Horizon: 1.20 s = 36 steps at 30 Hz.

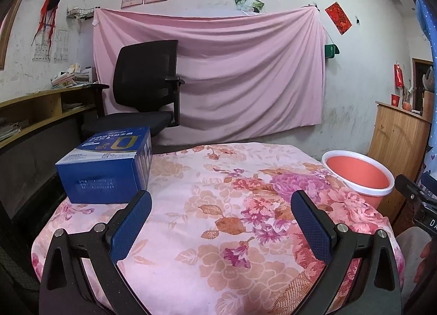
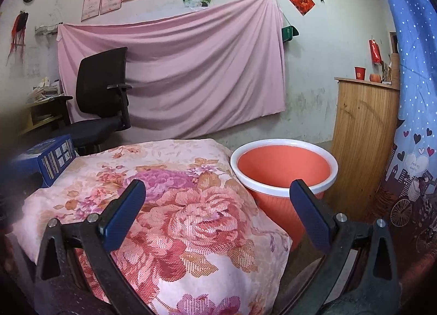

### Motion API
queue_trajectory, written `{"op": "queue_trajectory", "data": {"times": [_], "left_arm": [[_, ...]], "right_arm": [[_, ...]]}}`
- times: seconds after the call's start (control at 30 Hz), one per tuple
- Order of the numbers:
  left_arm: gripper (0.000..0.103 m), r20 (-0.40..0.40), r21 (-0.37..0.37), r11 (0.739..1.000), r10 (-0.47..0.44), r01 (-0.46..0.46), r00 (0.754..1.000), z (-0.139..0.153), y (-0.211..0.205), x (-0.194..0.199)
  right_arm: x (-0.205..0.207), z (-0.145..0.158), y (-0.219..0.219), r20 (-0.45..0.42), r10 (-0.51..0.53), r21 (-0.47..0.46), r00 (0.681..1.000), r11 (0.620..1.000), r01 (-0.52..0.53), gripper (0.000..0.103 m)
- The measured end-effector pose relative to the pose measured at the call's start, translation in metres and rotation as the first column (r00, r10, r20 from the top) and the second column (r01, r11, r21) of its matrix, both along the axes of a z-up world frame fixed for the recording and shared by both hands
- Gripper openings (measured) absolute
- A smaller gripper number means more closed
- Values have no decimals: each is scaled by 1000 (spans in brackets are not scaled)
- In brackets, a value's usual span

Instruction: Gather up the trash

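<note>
Box (image 1: 105, 166) x1, bin (image 2: 284, 170) x1

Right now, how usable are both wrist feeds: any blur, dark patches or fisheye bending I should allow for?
Left wrist view: sharp and evenly lit; the blue box and orange bin read clearly, with dark vignette corners and bowed edges. Right wrist view: a dark, blurred patch covers the left edge, dimming the box; the bin is crisp. No glare on either open tool, left or right.
</note>
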<state>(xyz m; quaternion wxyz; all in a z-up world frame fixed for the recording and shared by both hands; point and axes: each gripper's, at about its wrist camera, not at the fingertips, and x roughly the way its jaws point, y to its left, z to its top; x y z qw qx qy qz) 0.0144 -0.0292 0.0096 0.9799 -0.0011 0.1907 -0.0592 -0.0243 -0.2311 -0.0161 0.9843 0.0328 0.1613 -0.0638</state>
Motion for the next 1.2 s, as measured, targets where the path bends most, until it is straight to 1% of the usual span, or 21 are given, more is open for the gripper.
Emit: {"op": "queue_trajectory", "data": {"times": [0.6, 1.2], "left_arm": [[100, 17, -17, 1000, 3, -3, 1000, 2, 7, -5], [100, 19, -16, 1000, 3, -2, 1000, 3, 8, -6]], "right_arm": [[2, -1, 4, -12, 29, -14, 999, 999, -29, 103], [4, -3, 2, -25, 41, -8, 999, 999, -41, 103]]}}
